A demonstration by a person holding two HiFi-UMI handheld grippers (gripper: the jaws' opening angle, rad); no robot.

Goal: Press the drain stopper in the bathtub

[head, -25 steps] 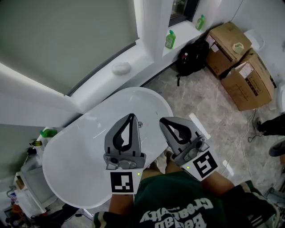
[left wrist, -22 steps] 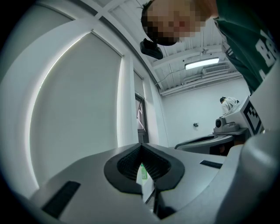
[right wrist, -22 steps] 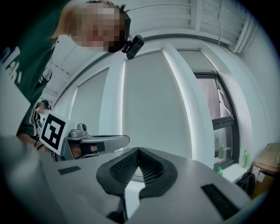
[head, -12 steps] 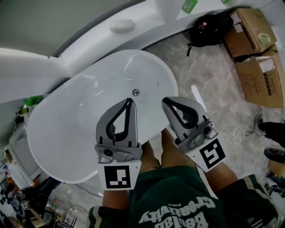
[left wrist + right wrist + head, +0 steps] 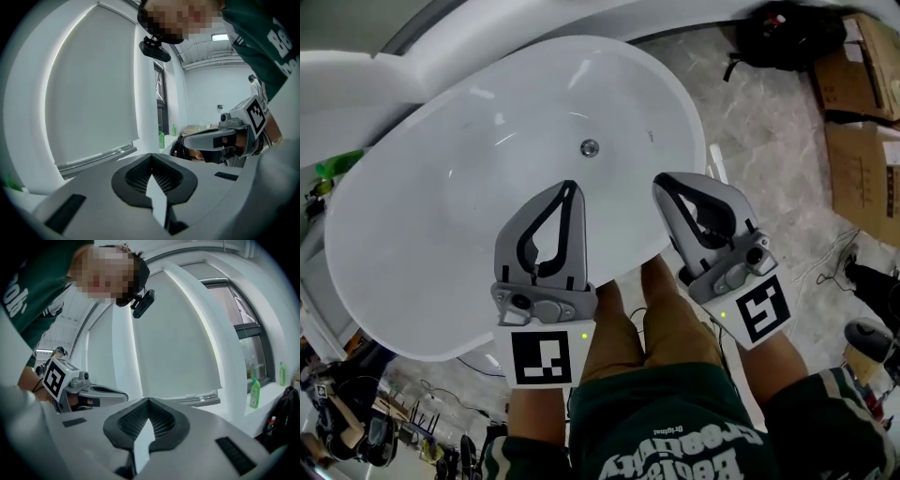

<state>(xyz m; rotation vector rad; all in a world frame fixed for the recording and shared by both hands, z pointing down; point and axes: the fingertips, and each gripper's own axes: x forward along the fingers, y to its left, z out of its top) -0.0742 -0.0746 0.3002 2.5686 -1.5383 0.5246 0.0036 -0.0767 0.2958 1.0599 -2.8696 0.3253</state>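
Observation:
A white oval bathtub [image 5: 412,216] fills the upper left of the head view. Its round metal drain stopper [image 5: 590,147] sits on the tub floor toward the far end. My left gripper [image 5: 570,186] hangs over the tub's near side, its tip a short way in front of the stopper, shut with nothing in it. My right gripper [image 5: 662,180] is over the tub's right rim, also shut and empty. In the left gripper view the jaws [image 5: 151,157] meet at a point; the right gripper [image 5: 213,139] shows beside them. The right gripper view shows its jaws [image 5: 149,401] together too.
Cardboard boxes [image 5: 862,122] and a black bag [image 5: 783,33] stand on the marbled floor at the right. A green bottle [image 5: 336,164] lies at the tub's left end, with clutter at the lower left. The person's bare knees [image 5: 661,319] are against the tub's near rim.
Both grippers have come down toward the tub, still shut. The head view has tipped further down, so the tub and its drain stopper now sit higher and larger in the picture.

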